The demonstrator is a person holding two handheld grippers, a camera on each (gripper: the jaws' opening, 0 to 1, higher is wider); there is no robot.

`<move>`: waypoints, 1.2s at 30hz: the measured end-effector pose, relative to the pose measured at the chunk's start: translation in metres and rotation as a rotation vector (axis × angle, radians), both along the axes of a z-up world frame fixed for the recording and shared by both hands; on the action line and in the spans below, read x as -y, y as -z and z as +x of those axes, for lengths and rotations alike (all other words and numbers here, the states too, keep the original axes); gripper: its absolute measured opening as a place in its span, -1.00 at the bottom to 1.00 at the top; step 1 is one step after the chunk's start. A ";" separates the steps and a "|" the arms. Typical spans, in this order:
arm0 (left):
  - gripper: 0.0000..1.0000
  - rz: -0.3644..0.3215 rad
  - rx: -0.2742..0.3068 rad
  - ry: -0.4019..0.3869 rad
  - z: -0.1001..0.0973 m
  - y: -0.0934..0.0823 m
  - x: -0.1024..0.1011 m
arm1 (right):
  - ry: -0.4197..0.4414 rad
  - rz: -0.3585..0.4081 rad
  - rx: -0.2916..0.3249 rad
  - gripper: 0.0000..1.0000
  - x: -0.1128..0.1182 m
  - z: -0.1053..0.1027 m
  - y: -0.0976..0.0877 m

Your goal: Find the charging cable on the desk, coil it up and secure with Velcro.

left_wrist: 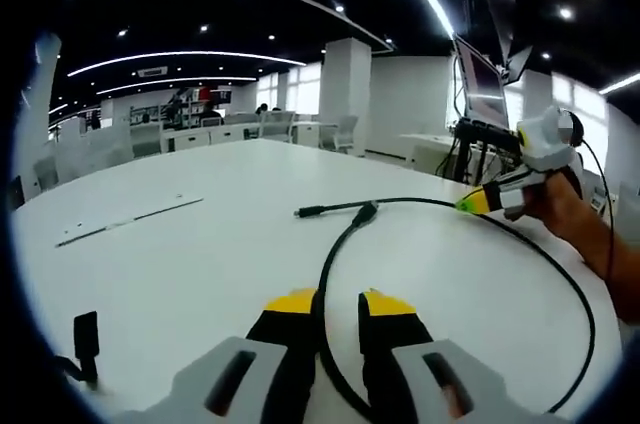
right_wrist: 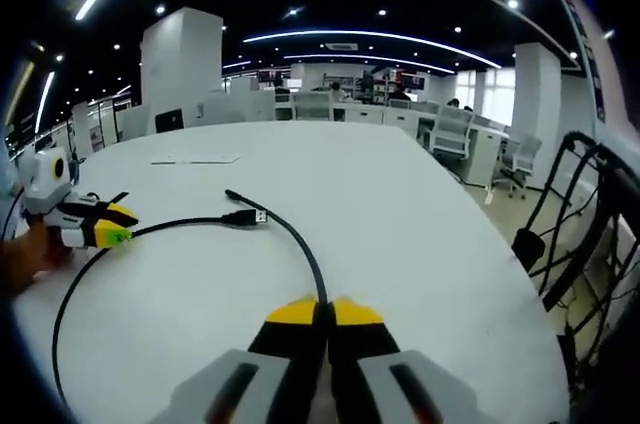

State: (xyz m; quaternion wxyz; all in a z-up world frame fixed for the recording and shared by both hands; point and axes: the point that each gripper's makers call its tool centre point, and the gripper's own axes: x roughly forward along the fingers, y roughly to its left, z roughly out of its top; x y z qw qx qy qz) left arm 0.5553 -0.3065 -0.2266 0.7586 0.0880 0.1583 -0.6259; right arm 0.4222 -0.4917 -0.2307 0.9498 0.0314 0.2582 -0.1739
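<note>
Left claw (left_wrist: pixel 338 306): jaws a little apart, the black cable (left_wrist: pixel 335 264) running up between the yellow tips; whether they pinch it I cannot tell.
Right claw (right_wrist: pixel 322 311): closed on the cable, which leaves the tips and curves away over the table.
Cable position: lying in one wide loop on the white table (left_wrist: pixel 180 264); both plug ends (left_wrist: pixel 311 211) rest close together near the middle, free.
Handling, my judgement: light, limp, thin; it will slide on the smooth top and spring out of a coil unless held.
Where to hold: on the cord, short of the plugs, not on the plugs themselves.
Strap: a dark tab (left_wrist: pixel 86 336) lies near the table edge; possibly the Velcro, not sure.
</note>
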 end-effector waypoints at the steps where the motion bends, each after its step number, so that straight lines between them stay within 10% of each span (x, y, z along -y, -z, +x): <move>1: -0.67 0.005 -0.002 0.000 0.000 0.003 0.002 | -0.001 0.001 -0.003 -0.91 -0.001 -0.001 0.001; 36: -0.91 -0.064 0.055 -0.036 0.012 -0.012 0.006 | -0.007 0.015 0.077 -0.93 -0.004 -0.005 -0.013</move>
